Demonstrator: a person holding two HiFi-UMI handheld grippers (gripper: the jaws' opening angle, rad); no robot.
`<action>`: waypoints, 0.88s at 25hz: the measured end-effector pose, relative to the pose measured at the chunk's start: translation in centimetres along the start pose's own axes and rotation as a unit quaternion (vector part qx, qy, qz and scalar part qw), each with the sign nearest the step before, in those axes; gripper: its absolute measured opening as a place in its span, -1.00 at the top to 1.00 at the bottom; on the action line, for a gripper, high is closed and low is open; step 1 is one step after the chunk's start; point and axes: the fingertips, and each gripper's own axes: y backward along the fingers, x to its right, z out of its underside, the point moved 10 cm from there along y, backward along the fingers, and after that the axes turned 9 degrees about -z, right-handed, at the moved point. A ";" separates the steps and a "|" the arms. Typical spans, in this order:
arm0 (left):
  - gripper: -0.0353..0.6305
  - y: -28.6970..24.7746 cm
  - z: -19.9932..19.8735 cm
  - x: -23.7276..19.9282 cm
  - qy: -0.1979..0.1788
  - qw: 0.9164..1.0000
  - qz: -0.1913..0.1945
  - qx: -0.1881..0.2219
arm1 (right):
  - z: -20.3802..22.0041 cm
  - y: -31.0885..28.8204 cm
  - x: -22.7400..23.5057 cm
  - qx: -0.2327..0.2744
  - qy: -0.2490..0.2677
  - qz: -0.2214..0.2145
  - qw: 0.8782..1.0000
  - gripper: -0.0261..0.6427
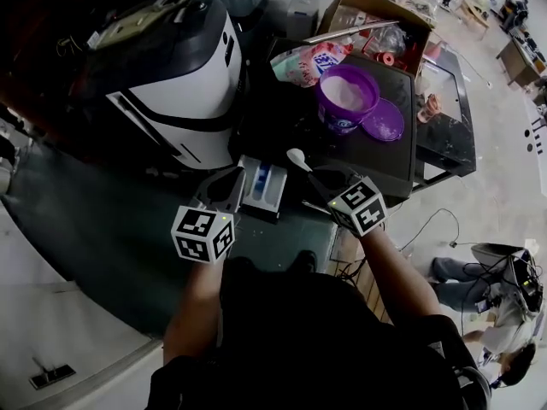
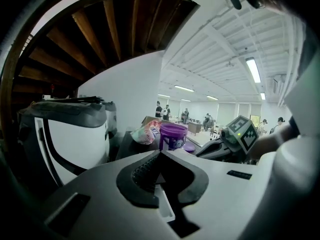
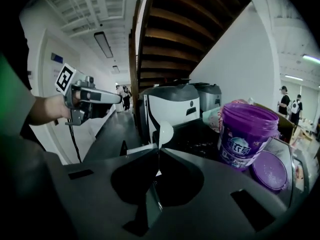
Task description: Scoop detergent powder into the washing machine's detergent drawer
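Nearest, left gripper [image 2: 160,153]: jaws pressed together at the tips, nothing between; sits just left of the white detergent drawer [image 1: 261,188], with a blue compartment inside. Right gripper [image 3: 159,151]: jaws pinching the handle of a white scoop [image 3: 164,132], bowl up, near the drawer's right side. Beyond, on the black table [image 1: 397,156]: open purple detergent tub [image 1: 346,99] holding pale powder, its lid [image 1: 384,120] flat beside it. Left of that, the washing machine [image 1: 175,75]. Farthest, a crinkled bag [image 1: 308,62] and a cardboard box [image 1: 376,11].
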 end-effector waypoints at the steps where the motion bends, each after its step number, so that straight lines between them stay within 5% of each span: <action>1: 0.87 -0.3 -0.4 0.5 -0.003 1.000 -0.003 0.002 | 0.1 0.6 0.6 0.011 -0.007 -0.005 1.000 0.86; 11: 0.87 -2.6 -3.8 2.1 -0.025 1.000 -0.005 0.014 | -0.7 4.5 3.9 0.095 -0.070 -0.018 0.993 0.86; 22: 0.87 -4.0 -10.6 1.1 -0.067 0.994 0.038 0.075 | -8.2 7.7 3.3 0.215 -0.042 0.032 0.975 0.86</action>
